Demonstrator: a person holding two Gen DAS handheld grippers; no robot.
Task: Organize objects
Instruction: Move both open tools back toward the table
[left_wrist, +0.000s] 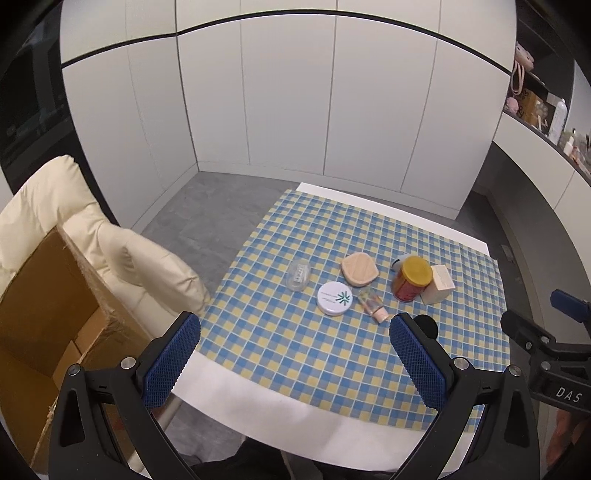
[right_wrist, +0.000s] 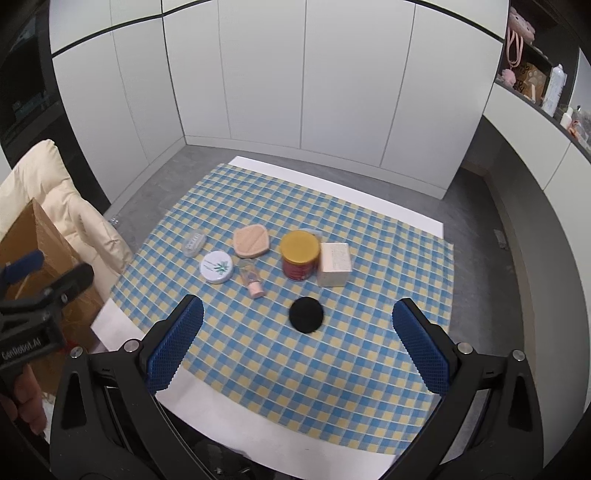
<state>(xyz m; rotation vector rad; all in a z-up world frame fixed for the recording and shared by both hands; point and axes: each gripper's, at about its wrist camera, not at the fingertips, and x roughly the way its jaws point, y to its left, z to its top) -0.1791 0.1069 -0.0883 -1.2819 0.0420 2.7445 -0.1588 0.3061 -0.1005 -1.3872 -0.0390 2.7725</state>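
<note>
- Step: just the start, I think. Nothing picked up yet.
- Left gripper (left_wrist: 295, 354): jaws wide open, nothing in them. Right gripper (right_wrist: 297, 343): jaws wide open too, nothing in them.
- Things sit mid-frame on the checked cloth (right_wrist: 332, 369) on the counter: white round tin (right_wrist: 216, 266), clear case (right_wrist: 194, 243), tan pad (right_wrist: 251, 242), small pink-cap bottle (right_wrist: 251, 280), yellow-lid jar (right_wrist: 300, 255) touching the pale box (right_wrist: 334, 264).
- Black disc (right_wrist: 306, 315) lies apart, nearest the right jaws.
- Cardboard box (left_wrist: 48, 302) at left of frame, prob. where stuff goes.
- Next: lower right jaws over the disc, or else left jaws to the tin. Disc is flat, so hard to pinch.
</note>
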